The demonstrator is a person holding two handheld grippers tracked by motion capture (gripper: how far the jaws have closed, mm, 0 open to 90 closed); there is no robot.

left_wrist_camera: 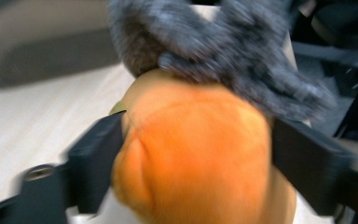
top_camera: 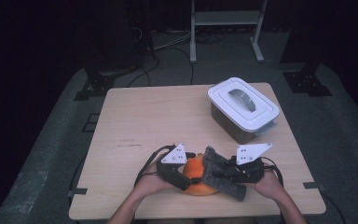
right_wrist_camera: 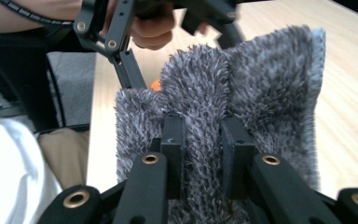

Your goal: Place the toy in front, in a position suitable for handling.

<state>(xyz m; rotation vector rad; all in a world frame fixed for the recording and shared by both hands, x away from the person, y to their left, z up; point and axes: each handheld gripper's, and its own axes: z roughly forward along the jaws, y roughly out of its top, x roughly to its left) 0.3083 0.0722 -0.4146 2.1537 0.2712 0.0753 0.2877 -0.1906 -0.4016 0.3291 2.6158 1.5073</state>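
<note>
Low centre of the high view: soft, light orange ball [top_camera: 196,177] is squeezed between the left gripper's [top_camera: 179,175] jaws, while limp grey cloth [top_camera: 223,173], draped against it, is pinched mid-fold by the right gripper [right_wrist_camera: 204,154].

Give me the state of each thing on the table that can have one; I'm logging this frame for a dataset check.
Left gripper: shut on the orange plush ball, one jaw on each side.
Right gripper: shut on a fold of the grey cloth.
Orange plush ball: held, partly covered by the cloth.
Grey cloth: bunched, draped over the ball.
White storage box: lid on, handle folded flat.
</note>
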